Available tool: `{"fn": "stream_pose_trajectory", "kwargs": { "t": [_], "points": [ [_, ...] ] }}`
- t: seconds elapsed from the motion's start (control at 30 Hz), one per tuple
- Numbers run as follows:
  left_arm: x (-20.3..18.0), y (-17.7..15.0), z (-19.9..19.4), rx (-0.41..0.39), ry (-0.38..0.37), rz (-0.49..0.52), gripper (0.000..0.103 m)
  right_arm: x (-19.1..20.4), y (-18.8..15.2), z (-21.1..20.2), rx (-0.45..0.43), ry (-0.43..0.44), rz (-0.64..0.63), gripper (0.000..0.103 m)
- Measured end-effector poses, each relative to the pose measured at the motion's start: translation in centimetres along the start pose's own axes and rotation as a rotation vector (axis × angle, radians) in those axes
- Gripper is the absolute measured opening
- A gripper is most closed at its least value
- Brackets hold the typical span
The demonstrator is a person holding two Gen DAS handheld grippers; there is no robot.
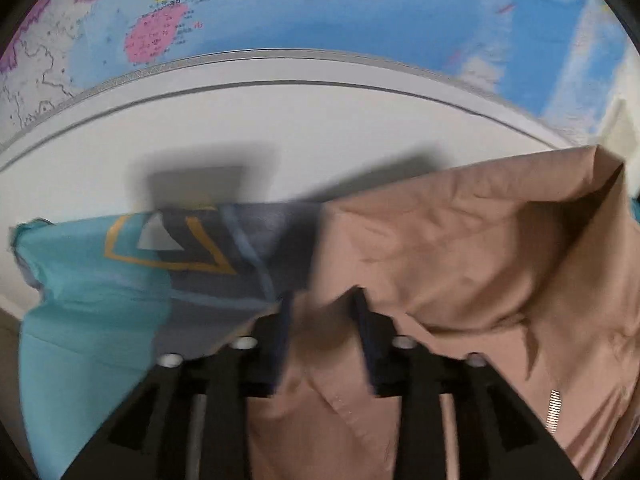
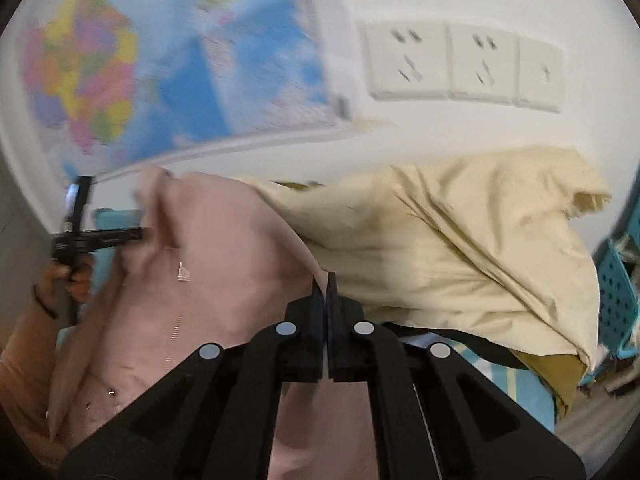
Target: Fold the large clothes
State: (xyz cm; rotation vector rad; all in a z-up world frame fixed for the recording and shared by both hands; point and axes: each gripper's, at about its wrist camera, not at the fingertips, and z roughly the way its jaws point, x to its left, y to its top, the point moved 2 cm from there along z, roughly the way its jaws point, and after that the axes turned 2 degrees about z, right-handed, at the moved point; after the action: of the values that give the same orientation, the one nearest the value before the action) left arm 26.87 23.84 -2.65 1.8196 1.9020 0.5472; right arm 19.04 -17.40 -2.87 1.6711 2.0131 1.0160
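A large pinkish-brown garment (image 1: pixel 460 248) with a zipper fills the lower right of the left wrist view. My left gripper (image 1: pixel 322 300) has its jaws apart, with a fold of this garment lying between the fingers. In the right wrist view the same garment (image 2: pixel 208 264) hangs at left. My right gripper (image 2: pixel 327 280) is shut on its edge. The left gripper (image 2: pixel 96 236) also shows there at far left, held by a hand at the garment's other side.
A teal and grey patterned cloth (image 1: pixel 120 280) lies left of the garment. A pale yellow cloth (image 2: pixel 460 240) is heaped at right. A teal perforated basket (image 2: pixel 616 304) stands at far right. A wall map (image 1: pixel 320 4) and wall sockets (image 2: pixel 460 64) are behind.
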Motion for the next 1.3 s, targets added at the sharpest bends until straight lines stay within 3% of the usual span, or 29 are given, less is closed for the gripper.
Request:
{"fn": "stream_pose_trajectory", "kwargs": {
  "t": [0.03,0.13,0.17,0.23,0.3,0.4,0.47,0.57,0.7,0.77,0.8,0.83,0.87,0.9,0.93,0.97,1.03,1.13,1.2,1.23,1.3],
  "points": [
    [0.0,0.1,0.5,0.008,0.032,-0.003,0.059,-0.7,-0.4,1.5,0.039,-0.014,0.033,0.002],
    [0.1,-0.6,0.3,0.017,0.013,0.015,0.059,-2.0,-1.3,4.0,0.081,-0.019,0.088,0.004],
    [0.2,-1.1,-0.4,0.002,0.018,0.029,0.06,-2.5,-1.6,3.9,0.079,-0.026,0.097,0.009],
    [0.5,-2.2,-2.3,-0.036,0.019,0.074,0.068,-1.9,-1.7,3.0,0.035,-0.044,0.077,0.03],
    [0.9,-3.9,-4.6,-0.079,0.012,0.114,0.069,-1.0,-1.7,1.7,-0.015,-0.04,0.05,0.05],
    [1.9,-7.8,-8.2,-0.131,0.007,0.178,0.076,2.1,-2.2,-0.1,-0.073,-0.027,-0.074,0.065],
    [2.0,-10.6,-9.6,-0.122,0.006,0.209,0.076,3.5,-2.6,-0.2,-0.074,-0.051,-0.136,0.075],
    [2.2,-14.9,-10.5,-0.087,-0.004,0.233,0.077,4.3,-3.4,1.0,-0.033,-0.076,-0.165,0.077],
    [3.2,-19.8,-11.1,-0.051,-0.075,0.241,0.077,2.5,-4.8,2.3,0.021,-0.036,-0.086,0.076],
    [2.7,-21.9,-11.6,-0.038,-0.064,0.279,0.077,1.7,-5.9,2.3,0.033,-0.024,-0.056,0.076],
    [2.7,-22.8,-11.3,-0.019,-0.066,0.286,0.074,1.4,-6.3,2.3,0.039,-0.012,-0.042,0.076],
    [2.7,-23.0,-11.1,-0.003,-0.057,0.286,0.056,1.1,-6.8,2.3,0.048,-0.006,-0.027,0.076],
    [3.0,-23.2,-10.9,0.012,-0.039,0.279,0.034,0.9,-7.1,2.2,0.052,-0.005,-0.023,0.076],
    [3.8,-23.0,-10.9,0.015,-0.014,0.254,0.023,0.6,-7.4,2.0,0.055,-0.006,-0.019,0.075],
    [4.8,-22.8,-11.2,0.01,0.005,0.219,0.004,0.4,-7.7,1.8,0.059,-0.008,-0.014,0.073],
    [5.9,-22.1,-11.6,0.001,0.021,0.171,0.003,0.0,-8.0,1.5,0.064,-0.002,-0.007,0.069],
    [9.2,-20.0,-13.1,-0.046,0.075,0.057,0.002,-0.5,-8.2,1.0,0.065,0.012,0.011,0.061],
    [13.2,-17.7,-14.9,-0.109,0.21,-0.059,0.006,-1.2,-8.5,0.0,0.05,0.012,0.025,0.061],
    [14.4,-16.8,-14.3,-0.075,0.386,-0.052,0.033,-1.4,-8.7,-0.6,0.044,0.025,0.029,0.061],
    [14.3,-16.9,-13.8,-0.058,0.435,-0.033,0.048,-1.4,-8.9,-0.9,0.04,0.026,0.028,0.061],
    [13.4,-17.4,-13.0,-0.045,0.495,0.026,0.048,-1.5,-9.6,-1.5,0.047,0.035,0.026,0.066]
  ]
}}
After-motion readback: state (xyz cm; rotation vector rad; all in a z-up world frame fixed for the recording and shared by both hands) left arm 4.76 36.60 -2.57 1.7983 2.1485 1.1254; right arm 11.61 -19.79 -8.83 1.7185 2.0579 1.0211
